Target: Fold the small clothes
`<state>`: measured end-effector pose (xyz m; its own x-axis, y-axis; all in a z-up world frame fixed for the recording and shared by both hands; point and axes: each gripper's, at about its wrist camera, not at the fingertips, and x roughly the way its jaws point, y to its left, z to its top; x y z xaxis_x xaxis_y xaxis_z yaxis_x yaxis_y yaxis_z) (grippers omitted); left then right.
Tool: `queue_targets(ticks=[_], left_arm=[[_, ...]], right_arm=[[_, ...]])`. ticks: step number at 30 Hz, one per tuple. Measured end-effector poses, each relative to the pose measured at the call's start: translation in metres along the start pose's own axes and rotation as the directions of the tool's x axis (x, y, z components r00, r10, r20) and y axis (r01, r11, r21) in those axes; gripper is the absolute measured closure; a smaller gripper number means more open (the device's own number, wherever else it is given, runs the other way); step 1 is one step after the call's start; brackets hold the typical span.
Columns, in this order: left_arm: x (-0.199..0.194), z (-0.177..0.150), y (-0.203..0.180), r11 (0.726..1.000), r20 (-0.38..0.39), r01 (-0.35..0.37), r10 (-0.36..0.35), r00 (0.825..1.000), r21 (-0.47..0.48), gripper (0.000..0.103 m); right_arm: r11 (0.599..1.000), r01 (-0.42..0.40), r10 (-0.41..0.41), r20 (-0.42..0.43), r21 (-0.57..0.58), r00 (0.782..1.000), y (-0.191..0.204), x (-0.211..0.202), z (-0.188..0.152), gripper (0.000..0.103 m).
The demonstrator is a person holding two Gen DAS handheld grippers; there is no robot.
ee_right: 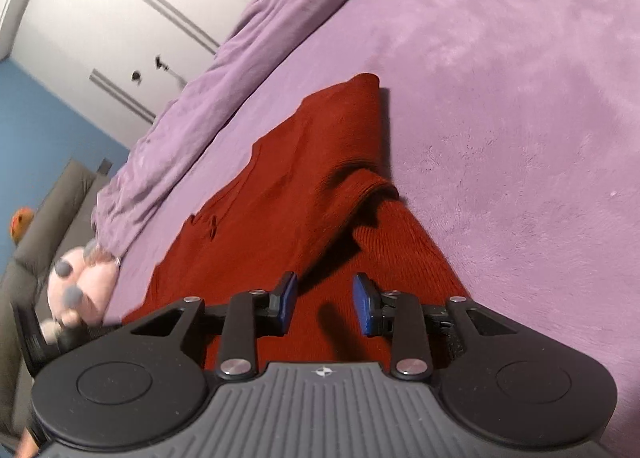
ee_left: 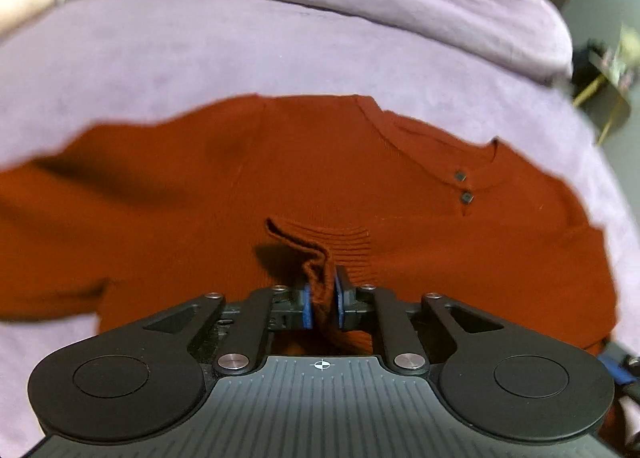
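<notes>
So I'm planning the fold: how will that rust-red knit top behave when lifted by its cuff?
The knit top looks floppy: the ribbed cuff bunches between the left tool's pads. It would probably drape and trail rather than hold shape. The fuzzy purple blanket under it may grip the knit, so dragging could wrinkle it.

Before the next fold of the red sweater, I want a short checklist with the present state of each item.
1. Left gripper holds the ribbed cuff: ok, jaws pinch it.
2. Right gripper holds cloth: not ok, jaws open above the red sweater.
3. Sweater lies on the purple blanket: ok.
4. Buttons face up: ok.
5. Body flat: not ok, a raised fold near the right gripper.
6. Other sleeve placed: cannot tell.
</notes>
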<state>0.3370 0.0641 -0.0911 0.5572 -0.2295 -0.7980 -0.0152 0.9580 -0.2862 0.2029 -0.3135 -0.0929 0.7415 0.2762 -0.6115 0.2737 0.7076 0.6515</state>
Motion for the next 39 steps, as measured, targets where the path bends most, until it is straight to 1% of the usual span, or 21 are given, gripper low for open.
queue_targets(ticks=[2,3,4,5,10,12,15,16,18,20,22,23,25,26,28,31,32,34,36,37,39], left_arm=[[0.003,0.003,0.006,0.995,0.012,0.067,-0.066,0.998,-0.074,0.079],[0.006,0.004,0.006,0.992,0.008,0.086,-0.086,0.996,-0.094,0.08],[0.009,0.009,0.004,0.989,0.0,0.102,-0.103,0.995,-0.107,0.095],[0.01,0.011,0.002,0.989,0.001,0.107,-0.108,0.994,-0.106,0.094],[-0.008,0.033,-0.009,0.997,0.097,0.073,-0.07,0.993,-0.026,0.094],[-0.019,0.045,-0.008,0.998,0.15,0.06,-0.057,0.987,-0.014,0.094],[-0.032,0.056,-0.006,1.0,0.235,-0.003,-0.003,0.972,0.024,0.094],[-0.036,0.056,-0.003,1.0,0.253,-0.006,-0.002,0.968,0.03,0.094],[-0.035,0.055,0.006,1.0,0.246,-0.009,0.002,0.969,0.024,0.094],[-0.027,0.052,0.011,1.0,0.22,-0.025,0.021,0.975,0.016,0.094],[-0.016,0.048,0.014,0.999,0.175,-0.045,0.043,0.984,0.009,0.094],[-0.013,0.046,0.015,0.999,0.161,-0.049,0.047,0.986,0.009,0.094],[-0.007,0.042,0.012,0.999,0.147,-0.047,0.044,0.988,0.011,0.094],[-0.007,0.04,0.01,0.999,0.15,-0.032,0.029,0.988,0.015,0.094],[-0.007,0.036,0.005,1.0,0.169,-0.001,-0.004,0.986,0.03,0.094],[0.002,0.029,0.004,0.998,0.148,-0.026,0.016,0.989,0.061,0.094],[0.005,0.026,0.006,0.998,0.134,-0.029,0.021,0.991,0.058,0.094],[0.007,0.02,0.012,0.998,0.115,-0.024,0.018,0.993,0.051,0.093],[0.007,0.016,0.019,0.998,0.107,-0.022,0.016,0.994,0.054,0.093],[0.008,0.015,0.022,0.998,0.104,-0.026,0.02,0.994,0.057,0.092],[0.01,0.014,0.026,0.998,0.1,-0.026,0.02,0.995,0.056,0.092]], right_arm=[[1.0,-0.002,0.001,0.009,0.016,1.0,0.0,0.005,0.004,0.073],[1.0,-0.004,0.003,0.013,0.028,1.0,0.0,0.009,0.007,0.073],[0.999,-0.005,0.004,0.02,0.045,1.0,-0.001,0.012,0.009,0.073],[0.998,-0.005,0.004,0.025,0.065,1.0,-0.002,0.015,0.011,0.073],[0.989,-0.032,0.025,0.051,0.147,0.998,-0.005,0.025,0.019,0.072],[0.986,-0.046,0.036,0.062,0.163,0.997,-0.007,0.028,0.021,0.072],[0.979,-0.064,0.05,0.075,0.192,0.996,-0.013,0.03,0.02,0.071],[0.976,-0.074,0.059,0.076,0.204,0.995,-0.015,0.031,0.019,0.071],[0.975,-0.075,0.062,0.071,0.21,0.996,-0.018,0.034,0.02,0.072],[0.981,-0.056,0.043,0.073,0.187,0.996,-0.014,0.036,0.02,0.077],[0.989,-0.002,-0.007,0.059,0.147,0.998,-0.008,0.039,0.021,0.088],[0.993,0.042,-0.048,0.051,0.109,0.998,-0.004,0.041,0.022,0.097],[0.994,0.11,-0.111,0.08,0.019,0.991,0.007,0.037,0.021,0.097],[0.987,0.158,-0.152,0.121,-0.042,0.981,0.015,0.032,0.02,0.098],[0.966,0.215,-0.187,0.191,-0.142,0.964,0.025,0.025,0.015,0.098],[0.928,0.282,-0.247,0.162,-0.244,0.955,0.031,0.036,0.008,0.098],[0.92,0.278,-0.248,0.139,-0.275,0.959,0.033,0.037,0.006,0.098],[0.919,0.254,-0.226,0.124,-0.301,0.966,0.036,0.03,0.005,0.092],[0.932,0.195,-0.169,0.112,-0.306,0.979,0.037,0.015,0.006,0.077],[0.936,0.173,-0.143,0.119,-0.307,0.983,0.036,0.007,0.006,0.075],[0.932,0.172,-0.131,0.144,-0.319,0.981,0.039,-0.005,0.005,0.072]])
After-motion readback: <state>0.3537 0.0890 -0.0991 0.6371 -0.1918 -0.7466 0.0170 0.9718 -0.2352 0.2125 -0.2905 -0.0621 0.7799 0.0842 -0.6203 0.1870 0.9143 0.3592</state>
